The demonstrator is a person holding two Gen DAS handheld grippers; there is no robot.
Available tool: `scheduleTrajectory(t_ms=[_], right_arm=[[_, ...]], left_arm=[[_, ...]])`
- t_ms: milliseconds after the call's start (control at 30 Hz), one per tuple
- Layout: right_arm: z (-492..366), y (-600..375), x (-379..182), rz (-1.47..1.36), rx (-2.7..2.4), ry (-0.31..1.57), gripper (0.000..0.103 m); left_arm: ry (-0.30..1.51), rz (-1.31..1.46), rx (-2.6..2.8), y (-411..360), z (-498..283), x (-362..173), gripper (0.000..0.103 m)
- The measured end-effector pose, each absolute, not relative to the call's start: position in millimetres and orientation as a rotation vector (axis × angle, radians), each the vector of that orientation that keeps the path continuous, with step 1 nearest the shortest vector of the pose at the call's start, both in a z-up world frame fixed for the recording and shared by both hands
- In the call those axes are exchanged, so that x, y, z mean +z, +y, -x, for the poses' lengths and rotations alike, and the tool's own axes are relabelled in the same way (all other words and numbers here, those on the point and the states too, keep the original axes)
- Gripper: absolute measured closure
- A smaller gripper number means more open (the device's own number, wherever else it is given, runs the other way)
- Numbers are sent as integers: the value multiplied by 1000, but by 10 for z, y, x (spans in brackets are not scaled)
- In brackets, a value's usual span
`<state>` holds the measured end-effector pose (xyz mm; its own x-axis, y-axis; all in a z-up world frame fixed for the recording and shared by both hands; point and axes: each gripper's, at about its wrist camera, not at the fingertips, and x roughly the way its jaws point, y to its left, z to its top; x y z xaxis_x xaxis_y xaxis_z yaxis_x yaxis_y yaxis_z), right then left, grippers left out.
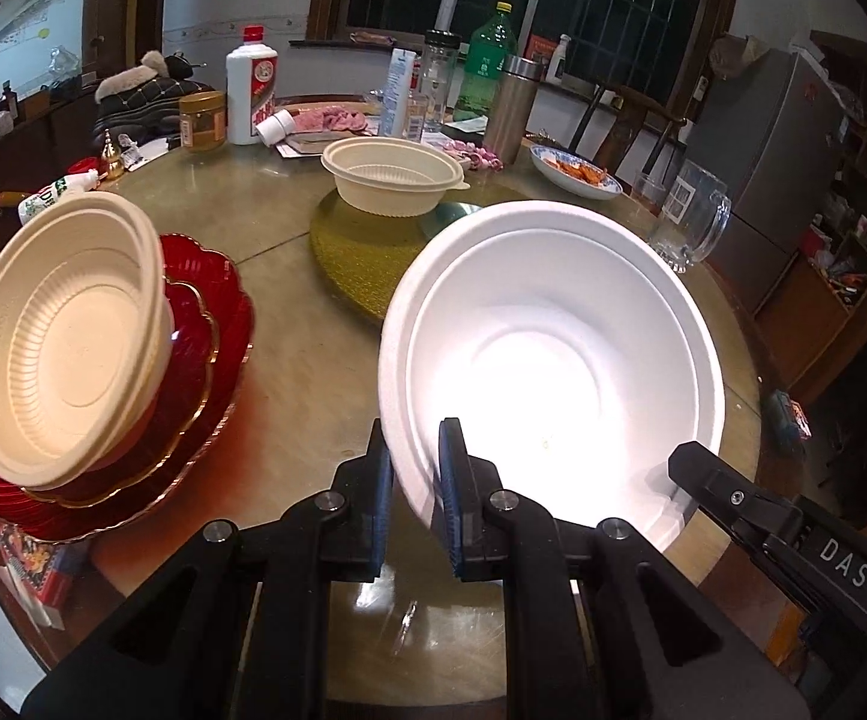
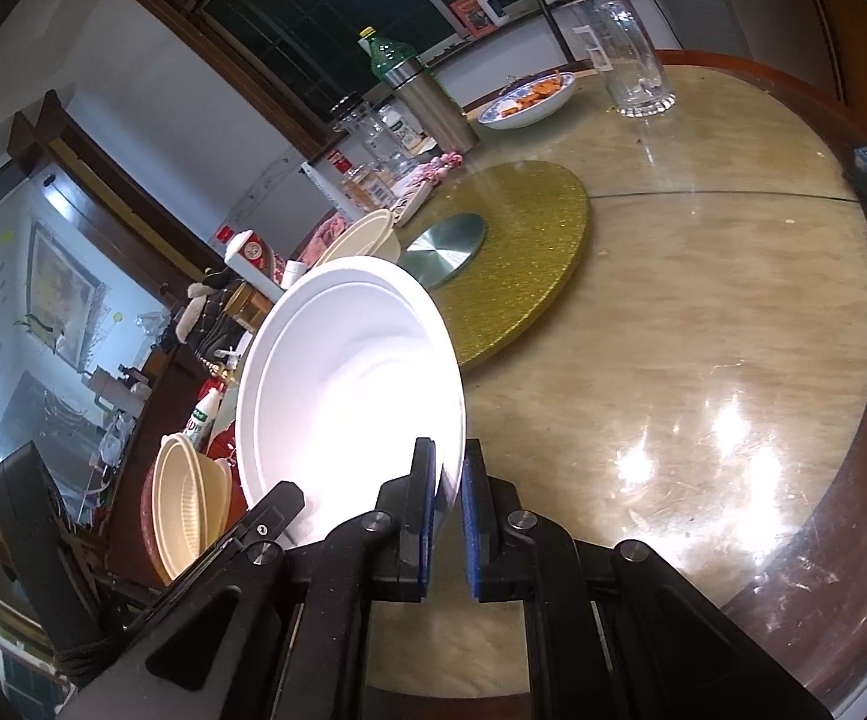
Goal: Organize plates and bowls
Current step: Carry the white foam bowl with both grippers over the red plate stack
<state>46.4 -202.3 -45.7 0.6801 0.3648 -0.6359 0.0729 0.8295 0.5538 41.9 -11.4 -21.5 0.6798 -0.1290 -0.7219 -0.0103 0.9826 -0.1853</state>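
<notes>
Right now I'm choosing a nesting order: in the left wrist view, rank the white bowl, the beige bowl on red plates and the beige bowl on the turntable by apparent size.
1. white bowl
2. beige bowl on red plates
3. beige bowl on the turntable

The two beige bowls may match; nearness skews them.

White bowl (image 1: 553,330) tilted (held off the table), beige bowl (image 1: 67,342) on red plates (image 1: 205,360)

Bowl (image 1: 67,348) on plates (image 1: 205,324), left of held bowl (image 1: 553,324).

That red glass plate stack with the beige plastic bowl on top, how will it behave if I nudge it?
The beige plastic bowl sits tilted on the red scalloped glass plates, so it will probably slide or tip off. The plates look glossy, likely heavy and breakable, and may skid on the shiny round table.
</notes>
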Motion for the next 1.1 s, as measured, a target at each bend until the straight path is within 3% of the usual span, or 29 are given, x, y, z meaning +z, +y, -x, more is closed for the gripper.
scheduleTrajectory(t_ms=[1100], right_arm=[[-520, -1404, -21, -484, 331, 756, 95]], left_arm=[[710, 251, 24, 490, -133, 150, 90]])
